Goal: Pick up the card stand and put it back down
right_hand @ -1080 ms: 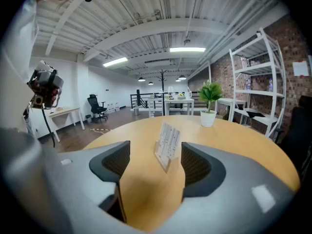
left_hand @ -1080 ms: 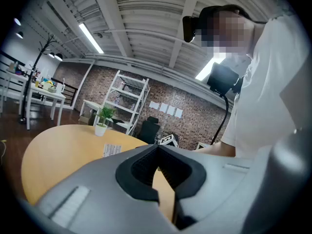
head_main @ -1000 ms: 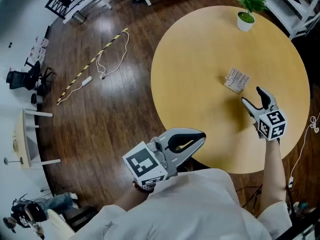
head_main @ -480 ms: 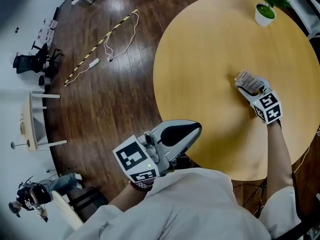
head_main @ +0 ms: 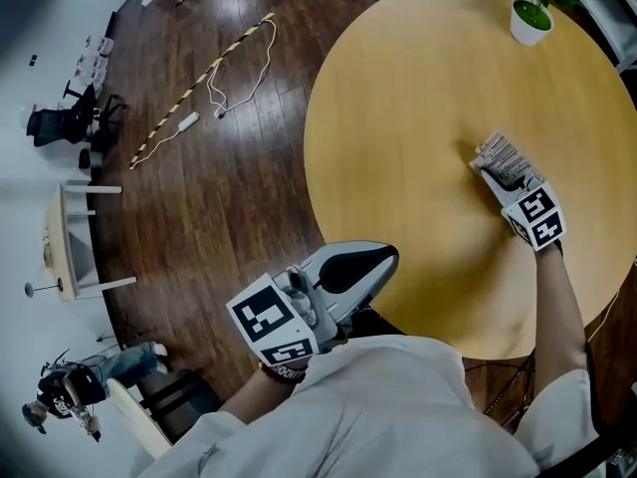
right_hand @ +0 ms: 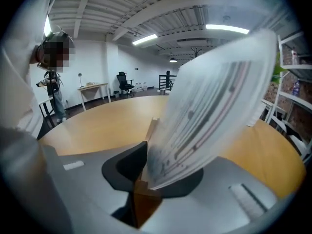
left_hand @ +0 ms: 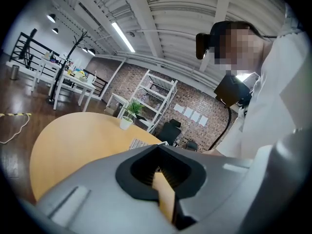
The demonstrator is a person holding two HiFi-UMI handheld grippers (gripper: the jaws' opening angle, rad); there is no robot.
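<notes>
The right tongs are squeezing shut on the card stand. In the right gripper view, the stand's little wooden foot is pinched between the two jaws, and its clear card leans up and over to the right. The jaws are narrow, with only the stand between them.

The stand is on the right side of the round yellow worktop, well in from the near edge. A small potted plant sits by the far edge, well apart from the stand. I cannot tell if the foot is touching the worktop or is just off it.

The left tongs hang near the person's body, off the near edge of the worktop. Their jaws are together and hold nothing.

This looks like the grab step, right at the start of the lift. Next, the right tongs should go straight up with a firm, steady squeeze. The card is tall and the foot is thin, so the stand could tip or slip.
</notes>
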